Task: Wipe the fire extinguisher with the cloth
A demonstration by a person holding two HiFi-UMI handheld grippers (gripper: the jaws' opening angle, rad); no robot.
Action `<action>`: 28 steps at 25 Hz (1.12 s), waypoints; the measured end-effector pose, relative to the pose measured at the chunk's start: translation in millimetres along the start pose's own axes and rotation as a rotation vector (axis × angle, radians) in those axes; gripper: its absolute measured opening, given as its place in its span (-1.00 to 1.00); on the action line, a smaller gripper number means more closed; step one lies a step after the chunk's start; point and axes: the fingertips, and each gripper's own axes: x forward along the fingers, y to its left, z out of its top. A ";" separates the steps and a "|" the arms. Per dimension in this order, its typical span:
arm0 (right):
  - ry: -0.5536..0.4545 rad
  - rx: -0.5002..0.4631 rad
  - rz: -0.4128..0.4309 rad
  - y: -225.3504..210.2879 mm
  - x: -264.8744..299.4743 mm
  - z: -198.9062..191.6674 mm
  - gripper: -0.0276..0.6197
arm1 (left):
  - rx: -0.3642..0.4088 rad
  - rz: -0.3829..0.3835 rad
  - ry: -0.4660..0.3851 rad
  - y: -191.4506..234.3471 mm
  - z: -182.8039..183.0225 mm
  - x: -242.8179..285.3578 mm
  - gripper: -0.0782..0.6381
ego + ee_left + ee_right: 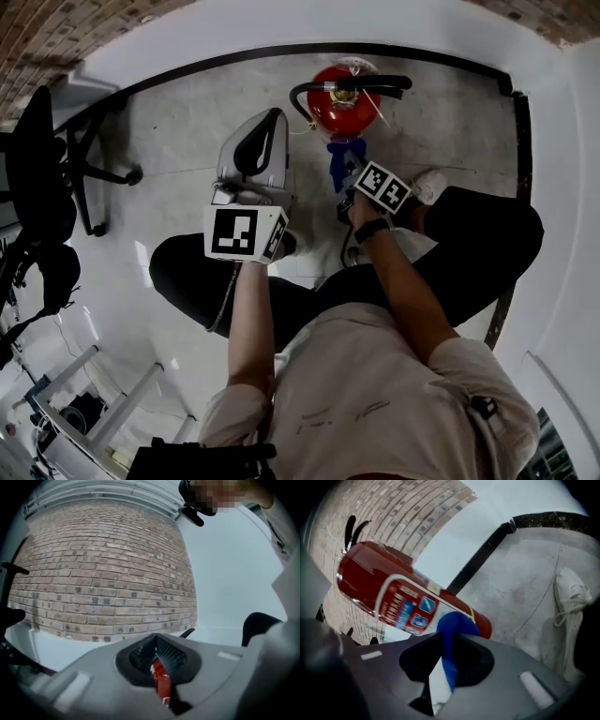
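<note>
While crouched over the grey concrete floor (178,141), holds 2 grippers toward the red fire extinguisher (339,111), upright at the floor's far edge, just before the black skirting of the white wall. Clamps the right gripper (343,178) on a blue cloth (337,157), bunched between its jaws and lying against the cylinder's lower part, below the printed label. Holds the left gripper (267,131) raised just left of the cylinder and apart from it, jaws drawn together on nothing, only a red sliver showing through the slit. Plants a white shoe (431,185) just right of the right gripper.
</note>
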 end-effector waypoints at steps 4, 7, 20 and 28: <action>-0.077 -0.054 0.137 59.5 -51.2 41.3 -0.73 | -0.007 -0.025 -0.008 -6.8 3.5 -1.6 -0.78; -0.112 -0.248 0.252 116.6 -96.2 69.7 -0.73 | -0.044 -0.023 -0.027 -8.6 6.0 -6.6 -0.78; -0.217 -0.179 0.338 123.9 -110.3 98.7 -0.73 | -0.122 -0.057 -0.058 -34.2 2.6 -7.5 -0.78; -0.039 -0.005 0.059 -27.5 7.5 13.3 -0.73 | -0.139 -0.025 -0.007 -28.5 -19.2 -6.2 -0.78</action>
